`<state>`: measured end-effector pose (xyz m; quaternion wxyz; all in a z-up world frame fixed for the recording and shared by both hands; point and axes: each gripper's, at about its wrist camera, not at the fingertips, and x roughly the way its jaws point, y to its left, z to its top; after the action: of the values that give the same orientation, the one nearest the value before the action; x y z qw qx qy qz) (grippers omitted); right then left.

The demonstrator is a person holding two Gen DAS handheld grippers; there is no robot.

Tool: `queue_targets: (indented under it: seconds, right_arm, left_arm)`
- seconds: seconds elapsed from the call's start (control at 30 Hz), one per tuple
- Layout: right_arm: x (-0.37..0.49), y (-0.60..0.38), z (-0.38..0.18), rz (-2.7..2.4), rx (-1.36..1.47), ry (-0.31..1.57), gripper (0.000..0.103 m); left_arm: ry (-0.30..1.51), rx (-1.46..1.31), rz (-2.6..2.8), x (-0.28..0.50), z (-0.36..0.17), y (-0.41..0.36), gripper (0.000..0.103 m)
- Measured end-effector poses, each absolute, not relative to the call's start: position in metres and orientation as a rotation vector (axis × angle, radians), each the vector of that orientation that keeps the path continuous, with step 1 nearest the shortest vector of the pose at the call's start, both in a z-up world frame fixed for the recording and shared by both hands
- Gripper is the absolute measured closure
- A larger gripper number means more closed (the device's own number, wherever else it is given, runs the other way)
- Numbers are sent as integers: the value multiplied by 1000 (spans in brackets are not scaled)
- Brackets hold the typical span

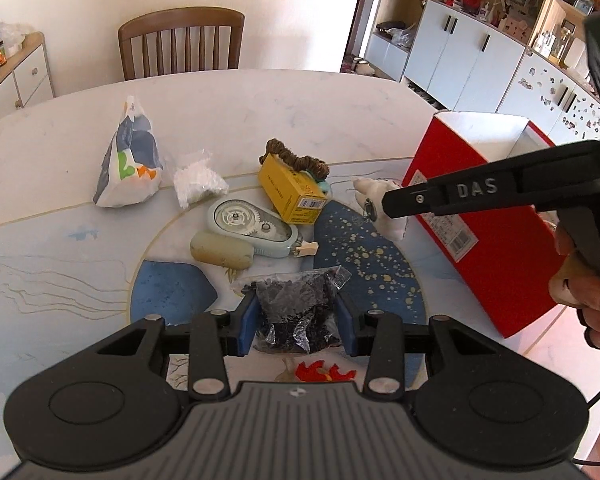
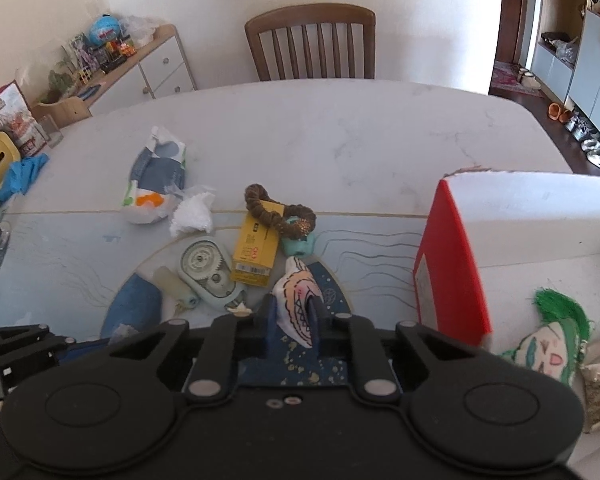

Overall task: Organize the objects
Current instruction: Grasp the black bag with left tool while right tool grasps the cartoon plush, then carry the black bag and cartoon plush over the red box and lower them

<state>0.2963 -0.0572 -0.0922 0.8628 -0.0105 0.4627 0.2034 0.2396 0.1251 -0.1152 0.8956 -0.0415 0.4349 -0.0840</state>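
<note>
My left gripper point(image 1: 296, 320) is shut on a clear bag of dark bits point(image 1: 296, 300), held just above the table between its blue pads. In the right wrist view my right gripper point(image 2: 294, 316) is shut on a white painted soft figure point(image 2: 296, 292) with pink and black markings. The left wrist view shows that gripper from the side, its tip at the white figure point(image 1: 374, 196) beside the open red box point(image 1: 480, 216). Inside the red box point(image 2: 452, 260) lies a green-haired doll face point(image 2: 552, 344).
On the round table point(image 1: 60, 240) lie a yellow carton point(image 1: 292, 196), a brown scrunchie point(image 1: 296, 158), a mint tape dispenser point(image 1: 252, 224), a beige oblong piece point(image 1: 222, 250), white crumpled plastic point(image 1: 198, 184) and a patterned pouch point(image 1: 128, 156). A wooden chair point(image 1: 180, 40) stands behind.
</note>
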Motion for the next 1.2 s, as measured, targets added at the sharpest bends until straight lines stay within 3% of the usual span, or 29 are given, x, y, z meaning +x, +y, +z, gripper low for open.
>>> queue_targets:
  seconds: [0.67,1.2]
  right_arm:
    - [243,-113,-16,484,43,869,88]
    - [225,-184,4,456,94,832,88]
  left_arm:
    - [844,-111,-228,221,-32,79,63]
    - [817,-51,-304,222,-6,-3,63]
